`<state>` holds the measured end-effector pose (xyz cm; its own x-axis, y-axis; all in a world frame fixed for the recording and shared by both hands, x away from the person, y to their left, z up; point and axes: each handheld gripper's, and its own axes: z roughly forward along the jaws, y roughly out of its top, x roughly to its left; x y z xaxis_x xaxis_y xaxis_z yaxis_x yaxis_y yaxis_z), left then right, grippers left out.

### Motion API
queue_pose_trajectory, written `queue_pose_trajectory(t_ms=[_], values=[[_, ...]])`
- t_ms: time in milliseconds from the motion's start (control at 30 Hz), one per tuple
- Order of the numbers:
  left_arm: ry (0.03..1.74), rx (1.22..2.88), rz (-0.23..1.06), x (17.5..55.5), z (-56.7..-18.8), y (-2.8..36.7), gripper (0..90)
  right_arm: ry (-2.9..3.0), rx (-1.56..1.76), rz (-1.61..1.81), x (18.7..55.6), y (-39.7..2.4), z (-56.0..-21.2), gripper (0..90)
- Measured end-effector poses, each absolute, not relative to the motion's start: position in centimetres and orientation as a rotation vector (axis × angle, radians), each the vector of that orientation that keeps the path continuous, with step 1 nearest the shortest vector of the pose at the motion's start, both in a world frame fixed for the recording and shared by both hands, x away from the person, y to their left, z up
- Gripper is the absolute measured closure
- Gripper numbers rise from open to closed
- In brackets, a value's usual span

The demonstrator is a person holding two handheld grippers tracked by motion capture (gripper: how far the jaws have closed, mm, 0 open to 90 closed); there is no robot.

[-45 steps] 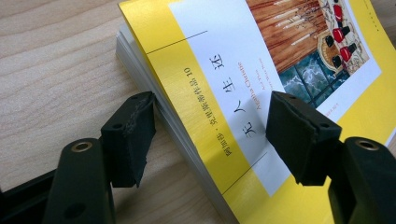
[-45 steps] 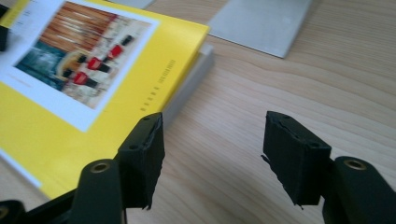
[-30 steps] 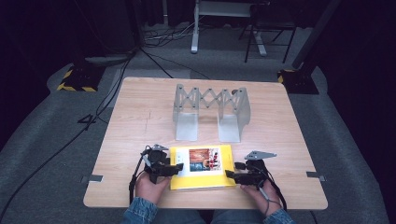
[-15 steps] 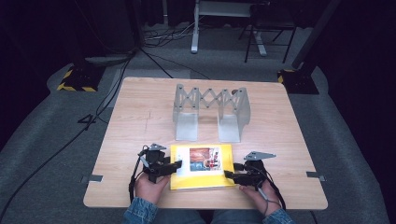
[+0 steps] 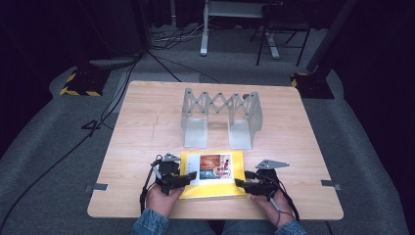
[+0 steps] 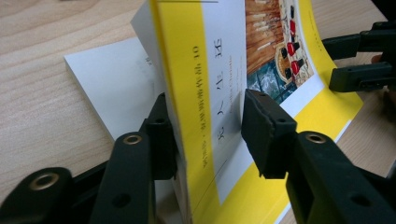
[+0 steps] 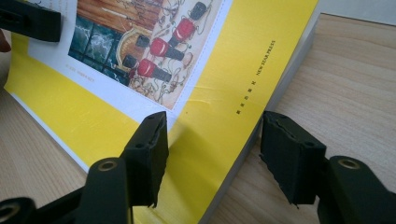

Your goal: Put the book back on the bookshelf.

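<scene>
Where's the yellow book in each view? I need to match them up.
High view: yellow book lies flat at the table's near edge, between both tongs.
Left gripper view: book centre, its front cover lifted between the tongs.
Right gripper view: book upper left, its edge between the tongs.
Shared landmark: cover picture of red-coated figures.
</scene>
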<state>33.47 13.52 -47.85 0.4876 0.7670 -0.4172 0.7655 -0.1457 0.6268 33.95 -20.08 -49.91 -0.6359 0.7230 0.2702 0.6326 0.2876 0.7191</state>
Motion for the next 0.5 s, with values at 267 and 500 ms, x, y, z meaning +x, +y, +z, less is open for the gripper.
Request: queue_pose_trajectory(t_ms=[267,500], values=[[1.195,1.907,-0.054,33.2,-47.1,13.7,81.1,2.425,1.233,1.252,33.8,-19.9,-49.7,40.5],[1.107,1.910,-0.039,32.9,-44.9,13.6,83.0,2.374,1.124,1.225,33.1,-19.9,-49.0,38.9]])
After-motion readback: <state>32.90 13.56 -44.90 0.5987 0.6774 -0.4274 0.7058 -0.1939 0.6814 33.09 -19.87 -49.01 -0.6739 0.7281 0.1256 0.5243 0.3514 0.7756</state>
